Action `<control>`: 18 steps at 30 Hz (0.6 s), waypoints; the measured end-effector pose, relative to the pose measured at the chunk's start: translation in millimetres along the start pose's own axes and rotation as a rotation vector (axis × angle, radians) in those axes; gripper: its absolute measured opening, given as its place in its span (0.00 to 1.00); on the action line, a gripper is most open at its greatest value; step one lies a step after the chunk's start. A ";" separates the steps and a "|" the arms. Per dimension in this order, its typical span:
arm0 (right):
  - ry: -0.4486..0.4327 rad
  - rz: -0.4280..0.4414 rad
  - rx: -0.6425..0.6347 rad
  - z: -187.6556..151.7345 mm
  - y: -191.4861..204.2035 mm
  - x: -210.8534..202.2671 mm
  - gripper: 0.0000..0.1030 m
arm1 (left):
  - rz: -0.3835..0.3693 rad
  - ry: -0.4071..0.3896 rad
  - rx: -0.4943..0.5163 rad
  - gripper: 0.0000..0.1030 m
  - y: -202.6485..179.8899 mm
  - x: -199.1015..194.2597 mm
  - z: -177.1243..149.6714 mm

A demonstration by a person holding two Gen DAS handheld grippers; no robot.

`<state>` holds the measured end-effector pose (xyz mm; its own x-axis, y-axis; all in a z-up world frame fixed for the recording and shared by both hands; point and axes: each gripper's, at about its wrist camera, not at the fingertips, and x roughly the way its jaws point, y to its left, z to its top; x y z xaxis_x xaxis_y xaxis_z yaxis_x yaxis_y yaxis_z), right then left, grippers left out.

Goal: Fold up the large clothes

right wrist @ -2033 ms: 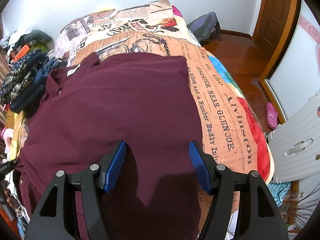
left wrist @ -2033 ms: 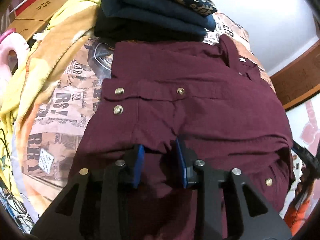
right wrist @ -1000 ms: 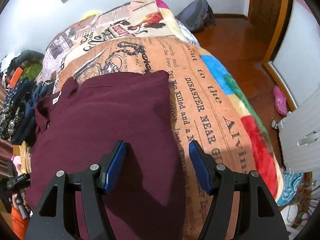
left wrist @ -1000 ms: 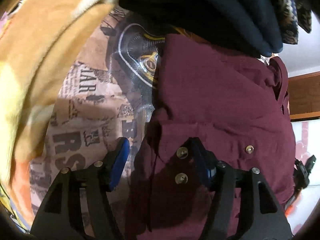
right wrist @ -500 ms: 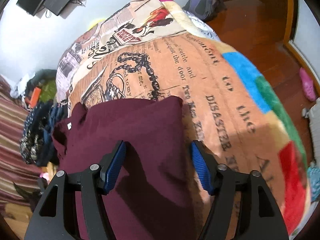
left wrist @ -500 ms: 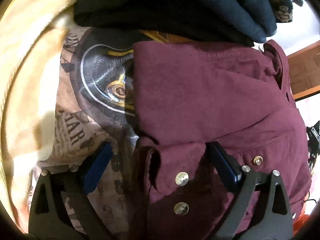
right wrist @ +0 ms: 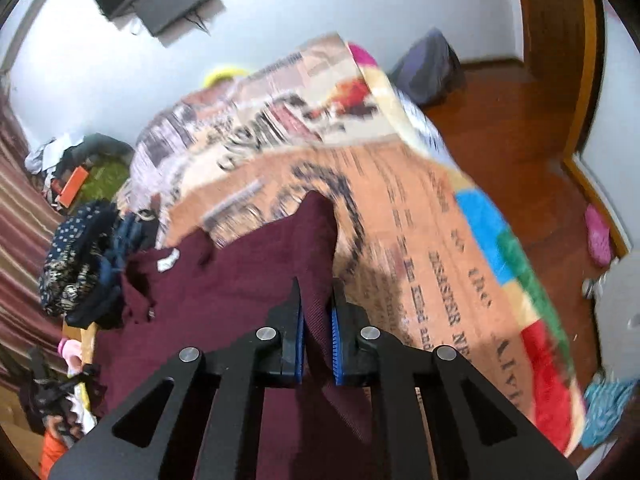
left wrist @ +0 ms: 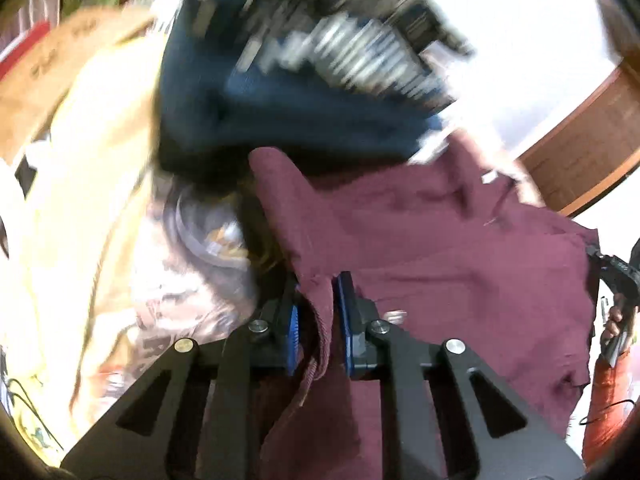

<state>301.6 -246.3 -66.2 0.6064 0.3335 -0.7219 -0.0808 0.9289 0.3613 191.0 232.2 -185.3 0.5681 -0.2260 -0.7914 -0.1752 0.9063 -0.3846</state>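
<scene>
Pinching the maroon shirt [left wrist: 460, 248], left gripper [left wrist: 316, 316] jaws closing on a bunched edge fold. Right gripper [right wrist: 316, 332] clamped tight on the shirt's opposite edge above the printed blanket [right wrist: 420, 216].

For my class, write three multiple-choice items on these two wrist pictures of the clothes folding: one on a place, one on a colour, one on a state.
1. Where does the stack of dark folded clothes lie, seen from the left wrist?
A. beyond the shirt
B. on the floor
C. inside a drawer

2. What colour is the shirt?
A. yellow
B. maroon
C. white

3. What is the right gripper doing?
A. hanging open above the blanket
B. pinching a shirt edge
C. holding a slipper

Key: 1 A, it sits past the shirt's far edge. 2 B, the cloth is dark red. 3 B, fabric stands between its blue pads.
</scene>
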 end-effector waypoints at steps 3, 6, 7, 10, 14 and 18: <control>-0.063 0.015 -0.070 11.8 20.8 -24.8 0.09 | -0.005 -0.083 0.074 0.14 -37.3 -36.9 13.1; -0.103 0.038 -0.126 23.4 38.2 -41.5 0.08 | -0.016 -0.134 0.110 0.13 -72.5 -66.6 27.0; -0.119 0.044 -0.146 27.2 44.3 -47.1 0.08 | -0.023 -0.149 0.117 0.13 -79.0 -72.5 31.5; -0.174 0.063 -0.197 40.9 61.9 -65.1 0.08 | -0.067 -0.206 0.147 0.12 -96.8 -103.9 34.7; -0.246 0.058 -0.247 57.1 76.9 -81.1 0.08 | -0.072 -0.280 0.223 0.12 -136.2 -114.3 58.3; -0.296 0.027 -0.259 84.0 79.9 -81.1 0.08 | -0.060 -0.327 0.267 0.11 -165.3 -114.0 88.4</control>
<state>312.4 -212.6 70.8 0.7999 0.3327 -0.4994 -0.2740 0.9429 0.1893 226.2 139.7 10.5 0.8034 -0.1952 -0.5625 0.0563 0.9654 -0.2546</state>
